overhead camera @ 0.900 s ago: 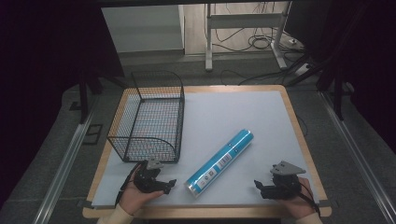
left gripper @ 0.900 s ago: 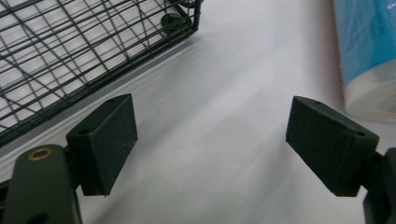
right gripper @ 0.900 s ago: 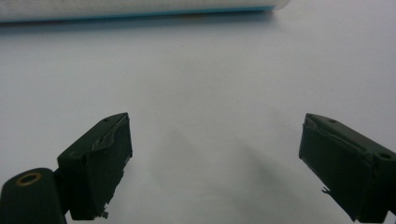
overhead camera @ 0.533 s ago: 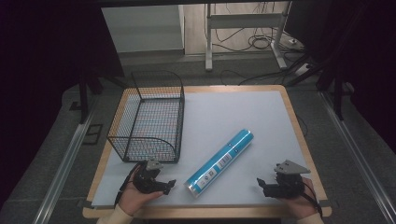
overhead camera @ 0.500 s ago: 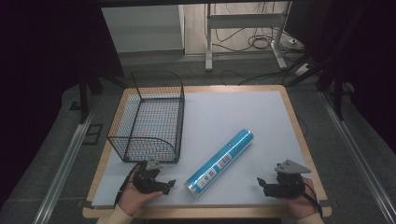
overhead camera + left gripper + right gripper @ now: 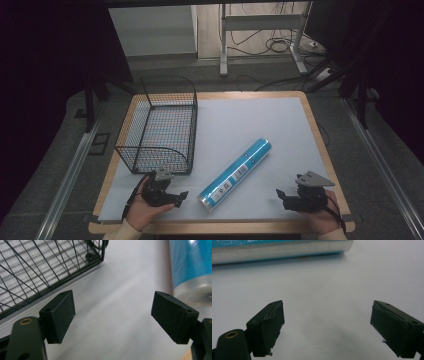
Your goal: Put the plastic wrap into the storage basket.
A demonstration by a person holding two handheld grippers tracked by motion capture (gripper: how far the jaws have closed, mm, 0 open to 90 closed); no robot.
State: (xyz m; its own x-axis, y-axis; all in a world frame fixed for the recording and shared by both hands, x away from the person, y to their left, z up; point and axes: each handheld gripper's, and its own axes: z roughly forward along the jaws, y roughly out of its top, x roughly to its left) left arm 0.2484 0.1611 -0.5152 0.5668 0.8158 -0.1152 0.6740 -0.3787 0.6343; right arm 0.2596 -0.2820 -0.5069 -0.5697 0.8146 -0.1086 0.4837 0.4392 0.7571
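A blue cylindrical tube [image 6: 236, 174] with a white label lies slantwise on the white table mat, its near end toward the front. My left gripper [image 6: 179, 196] rests near the front left of the mat, open, its jaws pointing right toward the tube's near end [image 6: 192, 270]. Nothing lies between its fingers [image 6: 61, 315]. My right gripper [image 6: 280, 196] rests at the front right, open and empty, pointing left. The tube [image 6: 279, 250] runs across the top of the right gripper view, well beyond the fingers [image 6: 268, 327].
A black wire basket [image 6: 160, 125] stands on the left part of the mat, just behind my left gripper; its corner [image 6: 37, 267] fills the upper left of the left gripper view. The wooden table edge [image 6: 320, 145] frames the mat. Desk legs and cables stand beyond the table.
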